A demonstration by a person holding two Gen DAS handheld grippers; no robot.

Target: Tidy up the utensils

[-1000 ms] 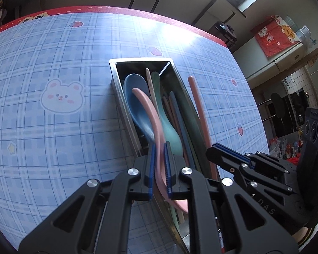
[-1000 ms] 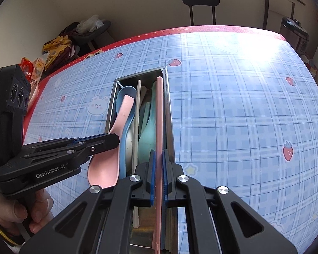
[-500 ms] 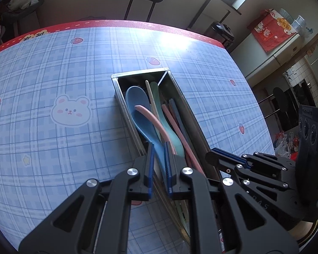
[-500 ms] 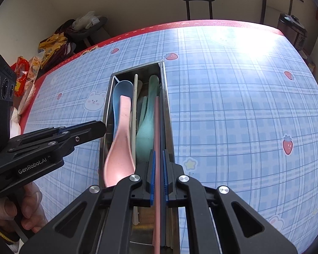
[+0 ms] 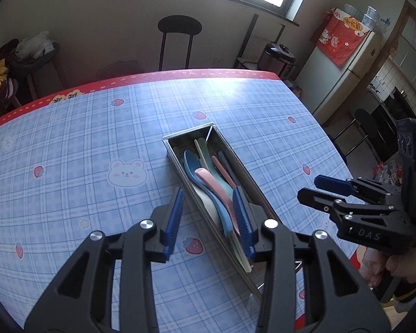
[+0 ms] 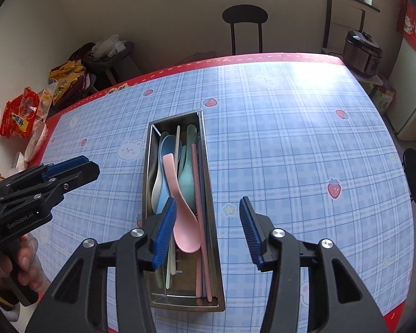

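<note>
A long steel tray (image 6: 208, 183) lies near the middle of the table (image 6: 291, 144), its length running toward the far red edge, with bare blue-checked cloth on every side of it. To its right the cloth runs clear to the right edge; to its left there is open cloth as far as the left edge, where snack bags (image 6: 19, 116) lie just beyond the table.

In the tray lie the utensils: a pink spoon (image 6: 180, 211) on top, a blue spoon (image 6: 165, 163) and a green spoon (image 6: 187, 177) under it, and a pink chopstick (image 6: 198, 211) along the right wall.

The left gripper (image 5: 208, 216) hangs above the tray's near half with its jaws opening; nothing is clamped, and one pad (image 5: 242, 219) stands over the spoons. The right gripper (image 6: 208, 230) hangs above the tray's near end, jaws opening as well, gripping nothing; its right pad (image 6: 251, 233) is over bare cloth beside the tray.

Beyond the far edge stand a black chair (image 6: 245, 25) against the wall and a cooker (image 6: 362, 52) near the far right corner. A fridge (image 5: 349, 69) stands off to the right.
</note>
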